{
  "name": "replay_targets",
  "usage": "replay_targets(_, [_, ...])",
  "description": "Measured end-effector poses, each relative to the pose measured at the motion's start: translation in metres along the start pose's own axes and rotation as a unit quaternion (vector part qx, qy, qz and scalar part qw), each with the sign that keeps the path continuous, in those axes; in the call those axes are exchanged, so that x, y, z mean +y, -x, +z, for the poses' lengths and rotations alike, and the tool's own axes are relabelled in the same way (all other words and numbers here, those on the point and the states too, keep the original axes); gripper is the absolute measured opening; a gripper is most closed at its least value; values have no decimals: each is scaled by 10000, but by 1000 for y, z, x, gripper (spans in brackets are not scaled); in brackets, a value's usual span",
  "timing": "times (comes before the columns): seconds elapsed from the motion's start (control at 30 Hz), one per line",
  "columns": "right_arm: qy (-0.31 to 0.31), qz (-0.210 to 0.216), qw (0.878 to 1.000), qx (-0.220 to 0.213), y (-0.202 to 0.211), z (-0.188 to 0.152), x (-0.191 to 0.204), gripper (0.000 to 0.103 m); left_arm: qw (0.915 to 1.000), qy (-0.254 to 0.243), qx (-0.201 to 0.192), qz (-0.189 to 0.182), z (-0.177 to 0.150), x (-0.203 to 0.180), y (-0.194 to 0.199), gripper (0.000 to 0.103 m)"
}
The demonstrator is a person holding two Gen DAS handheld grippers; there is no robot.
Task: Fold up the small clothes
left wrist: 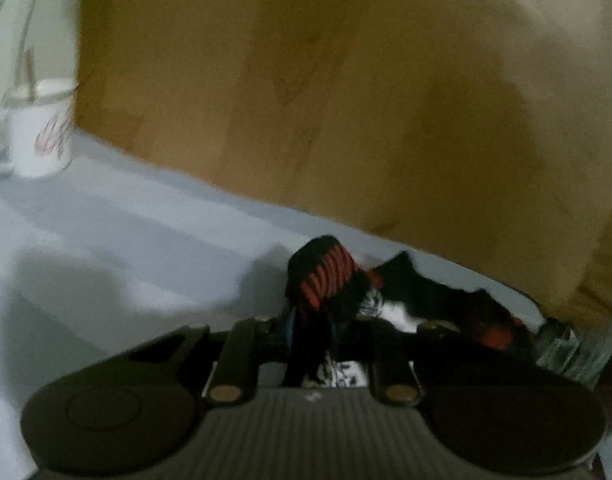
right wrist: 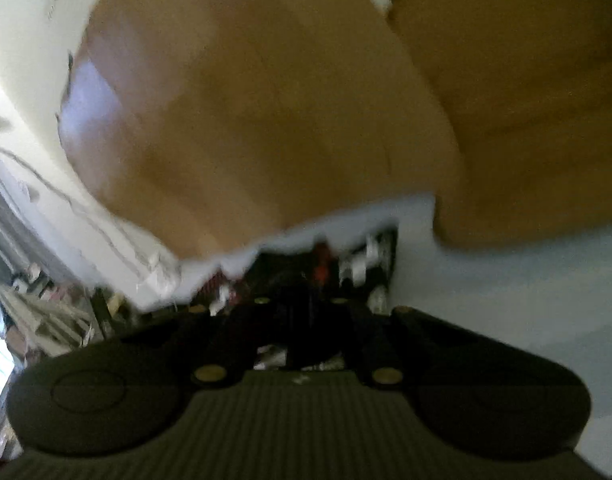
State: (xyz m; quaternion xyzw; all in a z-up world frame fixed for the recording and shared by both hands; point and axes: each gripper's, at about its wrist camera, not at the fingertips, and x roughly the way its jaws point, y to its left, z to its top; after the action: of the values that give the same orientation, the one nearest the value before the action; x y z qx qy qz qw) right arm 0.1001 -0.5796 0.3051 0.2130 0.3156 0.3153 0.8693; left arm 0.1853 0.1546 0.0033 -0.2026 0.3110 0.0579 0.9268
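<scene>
A small black garment with red stripes and white print [left wrist: 330,276] lies on the pale table [left wrist: 125,232]. My left gripper [left wrist: 312,328] is shut on a bunched red-and-black edge of it, which sticks up between the fingers. The rest of the cloth trails to the right [left wrist: 446,300]. In the right wrist view, the same black, white and red garment [right wrist: 326,268] is pinched in my right gripper [right wrist: 301,304], whose jaws stand close together. That view is blurred.
A white mug with red marks [left wrist: 41,136] stands at the far left of the table. A clear glass object [left wrist: 574,348] sits at the right. A wooden panel [left wrist: 306,80] rises behind the table. Clutter and a window [right wrist: 9,320] show at the left.
</scene>
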Motion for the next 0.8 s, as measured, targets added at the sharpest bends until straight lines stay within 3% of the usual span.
replay_targets(0.07, [-103, -251, 9995, 170, -15, 2, -12, 9, 9997, 34, 136, 207, -2, 2, -7, 14])
replay_targets(0.17, [-399, -900, 9937, 538, -44, -13, -42, 9, 9989, 218, 158, 381, -1, 8, -10, 25])
replay_targets(0.23, [-866, -844, 9910, 571, -50, -24, -64, 14, 9988, 108, 140, 448, -1, 5, -8, 32])
replay_targets(0.27, [-1161, -744, 9890, 543, -50, -29, -74, 14, 9988, 73, 112, 465, -2, 4, -5, 40])
replay_targets(0.3, [-1355, -635, 9874, 515, -48, -33, -79, 22, 9989, 71, 46, 460, -1, 5, 0, 43])
replay_targets(0.33, [-1518, -517, 9859, 475, -45, -36, -84, 42, 9989, 107, -65, 452, 0, 7, 6, 43])
replay_targets(0.4, [-1516, -424, 9869, 358, -38, -40, -82, 61, 9980, 252, -435, 373, 5, 14, 24, 42])
replay_targets(0.53, [-1263, -454, 9904, 338, -42, -41, -75, 62, 9974, -12, -706, -165, 11, -4, 50, 38])
replay_targets(0.7, [-1016, -781, 9912, 326, -53, -42, -73, 62, 9930, -799, -175, -848, -6, -45, 38, 7])
replay_targets(0.8, [-1031, -1019, 9891, 241, -57, -44, -76, 61, 9882, -1108, 82, -1055, -19, -56, 23, 3])
